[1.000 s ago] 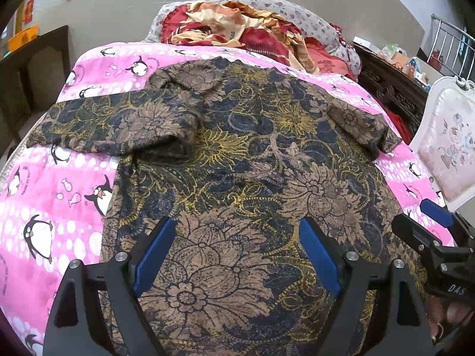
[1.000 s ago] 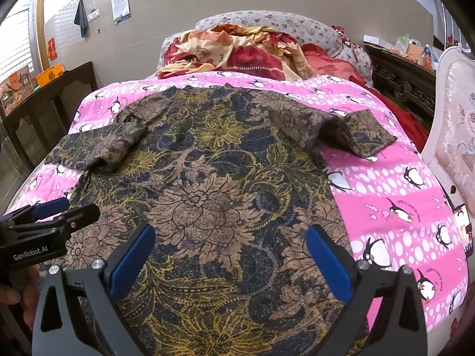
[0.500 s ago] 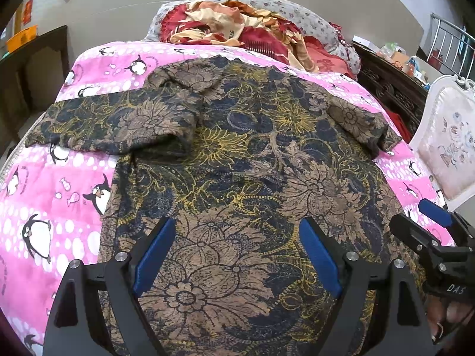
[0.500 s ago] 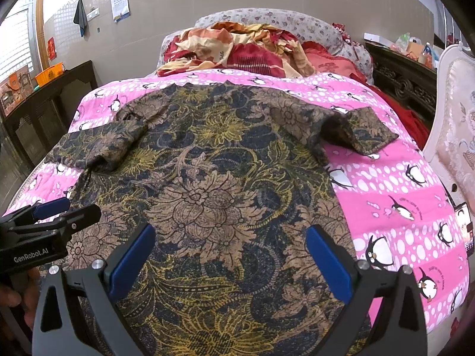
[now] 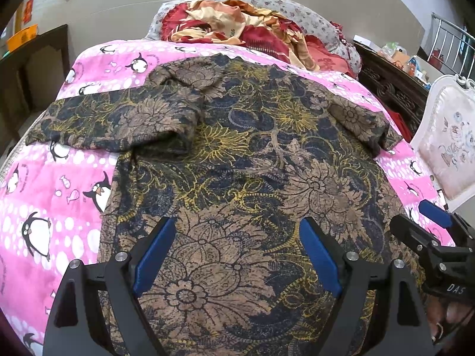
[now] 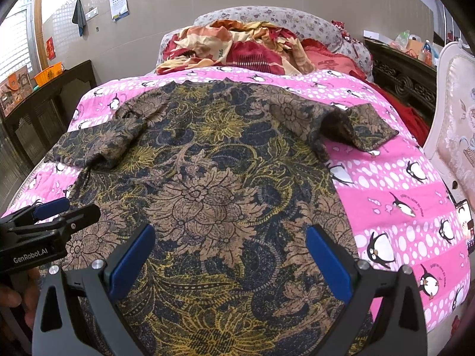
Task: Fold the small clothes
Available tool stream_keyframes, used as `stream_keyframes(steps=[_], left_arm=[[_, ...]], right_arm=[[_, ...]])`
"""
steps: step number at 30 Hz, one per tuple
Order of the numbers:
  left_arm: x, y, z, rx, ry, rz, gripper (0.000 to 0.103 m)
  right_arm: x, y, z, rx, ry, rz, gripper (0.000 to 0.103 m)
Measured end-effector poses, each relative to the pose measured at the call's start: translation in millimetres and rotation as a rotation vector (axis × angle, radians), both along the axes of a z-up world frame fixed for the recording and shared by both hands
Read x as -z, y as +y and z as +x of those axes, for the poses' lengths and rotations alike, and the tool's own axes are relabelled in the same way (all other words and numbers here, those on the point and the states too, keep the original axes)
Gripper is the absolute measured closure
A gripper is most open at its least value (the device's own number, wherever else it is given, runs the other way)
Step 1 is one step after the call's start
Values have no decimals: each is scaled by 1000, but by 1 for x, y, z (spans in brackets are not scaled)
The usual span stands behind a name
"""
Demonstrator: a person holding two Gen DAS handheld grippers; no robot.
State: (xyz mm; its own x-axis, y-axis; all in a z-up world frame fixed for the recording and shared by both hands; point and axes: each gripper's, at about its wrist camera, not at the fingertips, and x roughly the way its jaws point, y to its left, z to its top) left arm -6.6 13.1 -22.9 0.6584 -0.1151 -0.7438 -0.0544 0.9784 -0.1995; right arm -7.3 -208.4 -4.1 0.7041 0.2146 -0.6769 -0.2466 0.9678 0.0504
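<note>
A dark short-sleeved shirt (image 5: 252,178) (image 6: 207,184) with a brown and yellow flower print lies spread flat on the pink penguin bedspread (image 5: 44,207) (image 6: 400,195), collar at the far end, a sleeve out to each side. My left gripper (image 5: 237,255) hovers over the near hem, blue pads wide apart, nothing between them. My right gripper (image 6: 231,255) hovers beside it over the same hem, also open and empty. Each gripper shows at the edge of the other's view, the right gripper (image 5: 427,222) and the left gripper (image 6: 65,210).
A heap of red and cream bedding (image 5: 237,29) (image 6: 237,47) lies against the pillows at the head. A dark wooden cabinet (image 6: 38,109) stands on the left. A white padded chair (image 5: 448,136) and a dark carved sideboard (image 6: 403,77) stand on the right.
</note>
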Motion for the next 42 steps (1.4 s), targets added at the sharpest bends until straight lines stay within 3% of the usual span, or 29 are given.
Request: stream_keyframes(steps=[9, 23, 28, 33, 35, 42], left_arm=[[0, -1, 13, -25, 27, 88, 35], [12, 10, 40, -53, 90, 113, 35], [22, 22, 65, -87, 95, 144, 35], [42, 40, 91, -143, 115, 174, 35], [52, 45, 93, -148, 122, 171, 34], [58, 48, 87, -157, 77, 157, 27]], right_arm=[[0, -2, 0, 6, 4, 3, 0], [2, -10, 35, 47, 0, -69, 0], [18, 1, 68, 27, -3, -105, 0], [52, 20, 101, 13, 67, -110, 0], [66, 24, 108, 8, 112, -129, 0], [73, 19, 110, -1, 112, -83, 0]])
